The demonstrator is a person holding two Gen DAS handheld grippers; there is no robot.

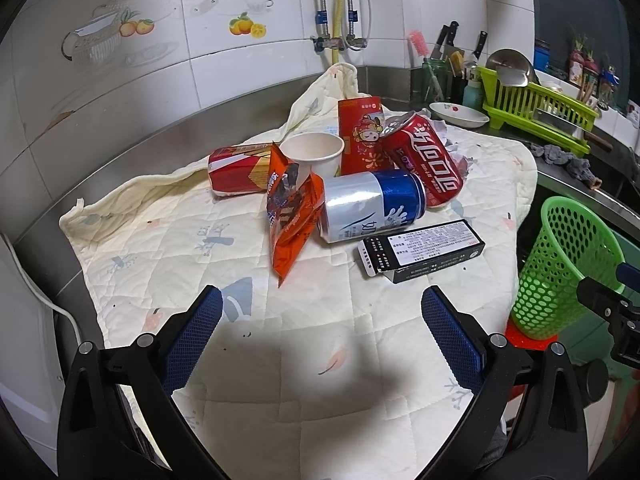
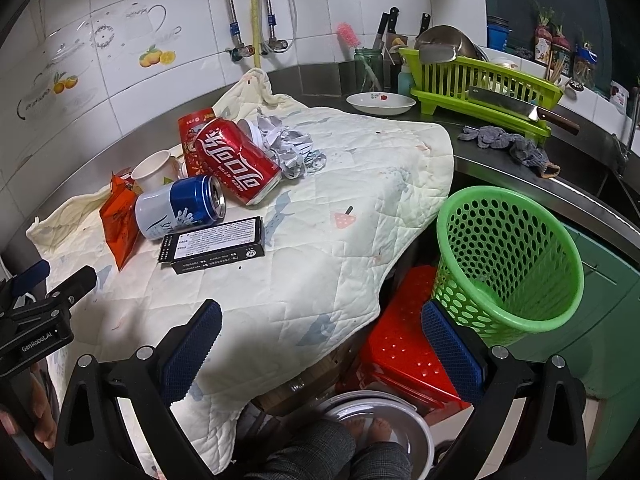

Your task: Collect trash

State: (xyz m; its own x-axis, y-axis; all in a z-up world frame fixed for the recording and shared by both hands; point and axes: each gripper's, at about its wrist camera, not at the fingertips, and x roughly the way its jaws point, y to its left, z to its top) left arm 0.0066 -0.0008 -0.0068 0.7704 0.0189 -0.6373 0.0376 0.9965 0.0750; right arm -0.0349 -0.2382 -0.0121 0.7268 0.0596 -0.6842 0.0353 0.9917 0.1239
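1. The left gripper hovers over the near part of the quilted cloth with its jaws spread wide and nothing between them; the right gripper hangs over the cloth's near right edge, jaws likewise wide apart and empty.
2. The trash lies heaped at the far middle of the cloth: a silver-and-blue can on its side, touching a dented red cola can behind it; a white paper cup stands upright, with an orange snack wrapper leaning against it; a red carton lies far left, and a red printed packet stands behind the cup.
3. A black box lies flat just near of the blue can; crumpled grey paper sits behind the cola can.
4. A green perforated basket stands right of the cloth, lower down, on a red stool.
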